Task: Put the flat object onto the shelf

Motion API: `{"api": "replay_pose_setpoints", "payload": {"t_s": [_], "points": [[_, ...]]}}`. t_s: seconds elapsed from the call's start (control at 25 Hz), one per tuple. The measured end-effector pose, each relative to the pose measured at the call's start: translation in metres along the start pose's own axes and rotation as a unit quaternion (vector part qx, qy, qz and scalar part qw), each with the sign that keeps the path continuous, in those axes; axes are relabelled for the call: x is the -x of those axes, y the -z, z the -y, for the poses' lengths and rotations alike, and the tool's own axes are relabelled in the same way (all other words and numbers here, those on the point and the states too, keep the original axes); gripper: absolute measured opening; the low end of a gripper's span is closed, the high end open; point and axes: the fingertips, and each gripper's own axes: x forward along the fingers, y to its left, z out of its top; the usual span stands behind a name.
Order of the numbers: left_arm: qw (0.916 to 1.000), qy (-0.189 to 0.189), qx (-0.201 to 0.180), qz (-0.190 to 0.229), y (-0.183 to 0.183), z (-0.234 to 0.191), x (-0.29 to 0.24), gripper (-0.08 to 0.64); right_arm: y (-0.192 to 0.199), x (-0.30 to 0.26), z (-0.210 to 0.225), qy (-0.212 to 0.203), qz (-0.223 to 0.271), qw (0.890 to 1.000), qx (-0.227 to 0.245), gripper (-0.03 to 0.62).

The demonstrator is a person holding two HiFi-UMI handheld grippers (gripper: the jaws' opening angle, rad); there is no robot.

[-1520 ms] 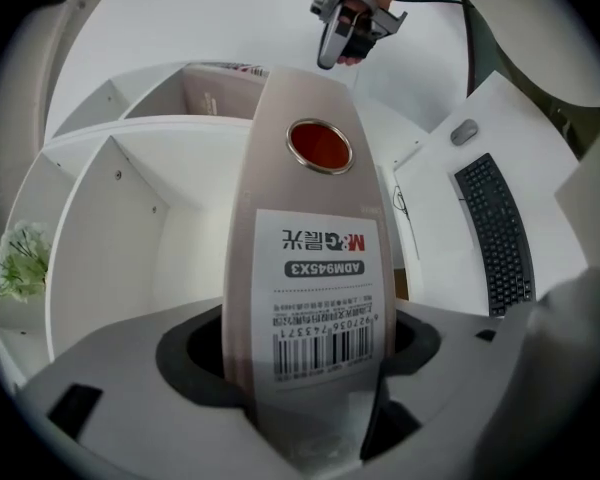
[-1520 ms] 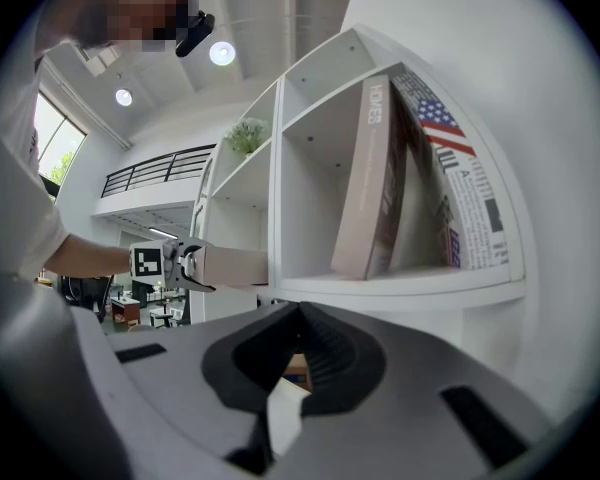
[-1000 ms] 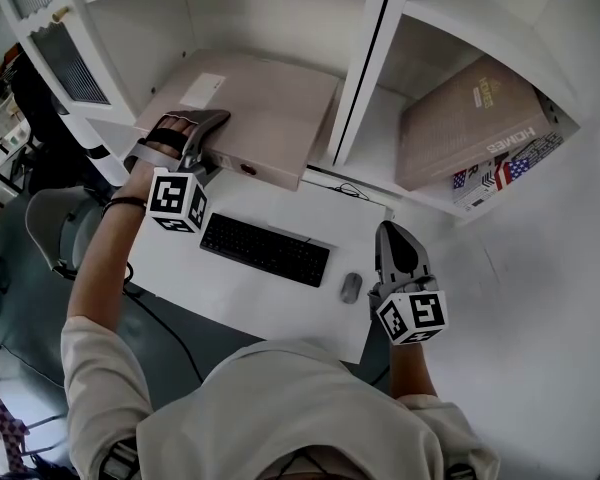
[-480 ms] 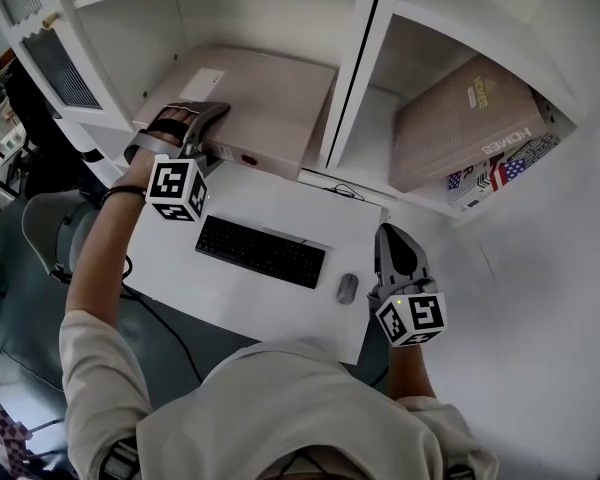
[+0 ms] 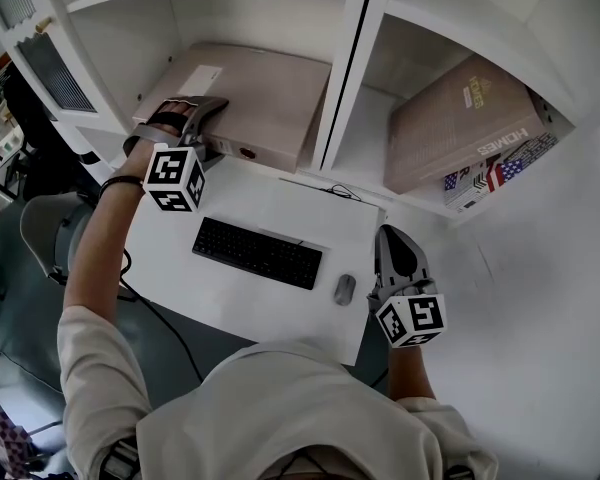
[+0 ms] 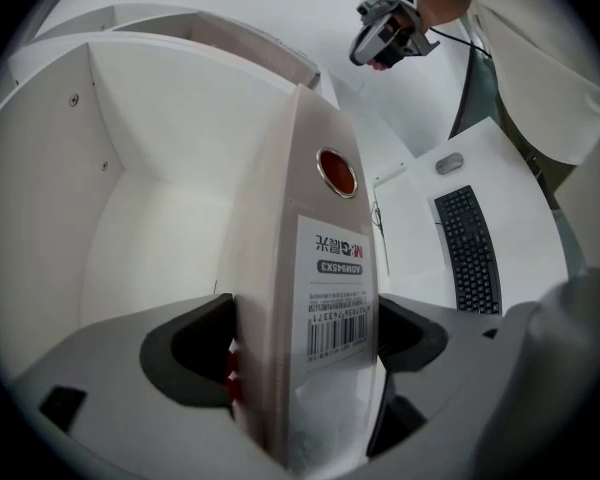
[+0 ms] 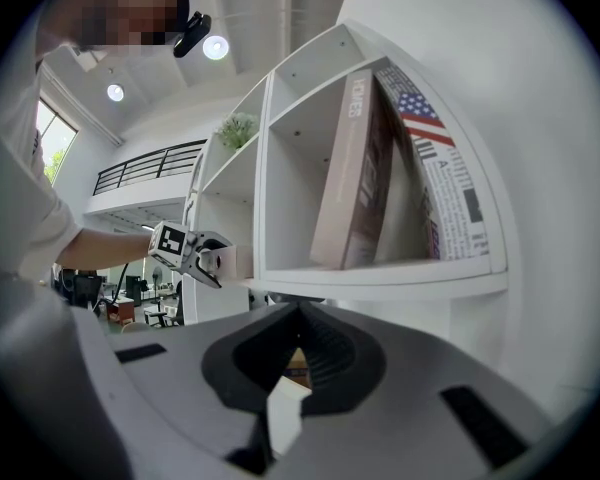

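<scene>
**File box almost home, front end in the tongs**

In the head view the flat file box [image 5: 255,93] lies on its broad face in the left bay of the shelf [image 5: 338,78], at 11 o'clock. Its labelled spine end faces the desk [image 5: 280,203]. The left gripper [image 5: 212,126], at 10 o'clock, clamps that spine end, a pad against each face. The right gripper [image 5: 392,236], at 4 o'clock, is closed on nothing and hangs idle beside the mouse [image 5: 345,288].

The spine end seems to sit at the bay's front lip. If released too early, the box could slide out onto the keyboard [image 5: 257,253]. A skewed push could jam its far corner against the divider. Pads that drag on withdrawal could pull it back out.
</scene>
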Motion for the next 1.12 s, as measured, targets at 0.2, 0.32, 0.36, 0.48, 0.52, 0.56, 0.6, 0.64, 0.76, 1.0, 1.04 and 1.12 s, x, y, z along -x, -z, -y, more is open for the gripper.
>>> {"api": "replay_pose_setpoints", "payload": {"t_s": [0.2,0.32,0.36,0.48,0.52,0.56,0.6,0.64,0.76,1.0,1.04,1.12], "points": [[0.9998,0.021,0.002,-0.003,0.0,0.0,-0.005,0.42,0.0,0.001,0.002,0.0,0.0,1.0,-0.001,0.003],[0.9995,0.03,0.005,-0.005,0.0,-0.001,-0.008,0.431,0.0,0.002,0.005,0.003,-0.002,1.0,-0.002,0.003],[0.9994,0.033,0.006,-0.006,0.0,-0.001,-0.009,0.436,0.001,0.002,0.006,0.004,-0.002,1.0,-0.002,0.003],[0.9992,0.039,0.004,-0.011,0.0,-0.001,-0.012,0.448,0.003,0.002,0.009,0.005,-0.004,1.0,-0.005,0.003],[0.9991,0.039,0.003,-0.014,0.0,-0.001,-0.013,0.45,0.003,0.002,0.009,0.005,-0.004,1.0,-0.008,0.003],[0.9991,0.04,0.001,-0.017,0.0,-0.001,-0.013,0.453,0.004,0.002,0.009,0.004,-0.004,1.0,-0.009,0.003],[0.999,0.04,0.0,-0.02,0.0,-0.001,-0.014,0.453,0.005,0.002,0.01,0.003,-0.005,1.0,-0.011,0.003],[0.999,0.039,-0.001,-0.022,0.0,-0.001,-0.014,0.454,0.005,0.002,0.01,0.002,-0.005,1.0,-0.012,0.003],[0.9991,0.036,-0.002,-0.025,0.0,-0.001,-0.014,0.454,0.006,0.001,0.011,0.0,-0.005,1.0,-0.014,0.003],[0.9997,0.008,0.0,-0.024,-0.001,-0.003,-0.01,0.454,0.005,0.0,0.012,-0.005,-0.004,1.0,-0.013,0.003],[0.9997,0.004,0.004,-0.023,-0.002,-0.004,-0.007,0.454,0.004,0.0,0.011,-0.006,-0.003,1.0,-0.013,0.003],[0.9997,-0.005,0.018,-0.016,-0.004,-0.006,-0.001,0.454,0.003,0.001,0.01,-0.008,0.0,1.0,-0.013,0.003]]}}
